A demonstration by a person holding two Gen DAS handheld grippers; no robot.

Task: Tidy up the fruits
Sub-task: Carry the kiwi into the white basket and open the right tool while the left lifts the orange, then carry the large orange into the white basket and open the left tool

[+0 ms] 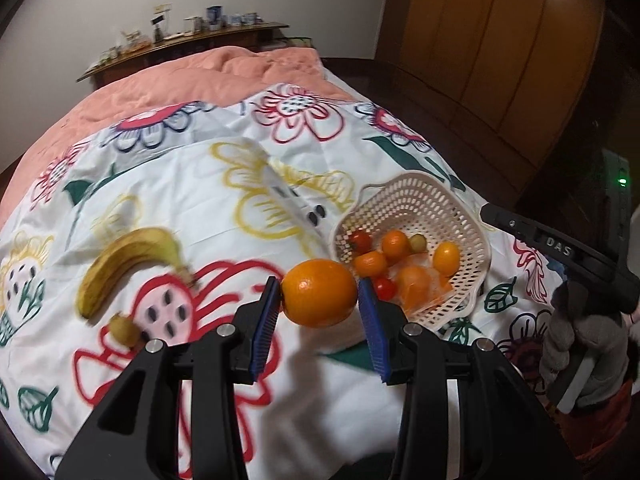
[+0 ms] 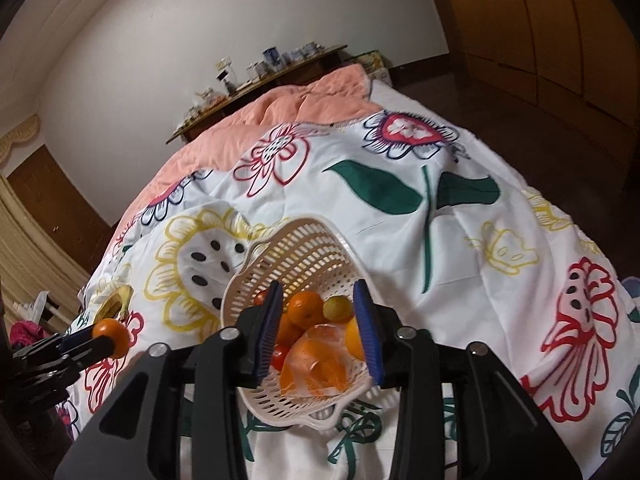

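My left gripper [image 1: 319, 290] is shut on a large orange [image 1: 319, 293] and holds it above the flowered bedspread, just left of the white lattice basket [image 1: 416, 200]. The basket holds several small oranges [image 1: 394, 243], red tomatoes [image 1: 360, 240] and a plastic-wrapped orange piece [image 1: 416, 286]. A banana [image 1: 120, 264] and a small brownish-green fruit [image 1: 125, 330] lie on the cloth to the left. My right gripper [image 2: 319, 320] is open over the basket's [image 2: 308, 240] near rim, empty. The left gripper with the orange [image 2: 112, 336] shows at the far left of the right wrist view.
The flowered cloth [image 1: 200, 200] covers a bed with a pink quilt [image 1: 200, 80] behind. A wooden shelf with cups [image 1: 188, 40] stands at the wall. A wooden wardrobe [image 1: 500, 40] is at the right. The right gripper's handle and a gloved hand [image 1: 580, 336] show at right.
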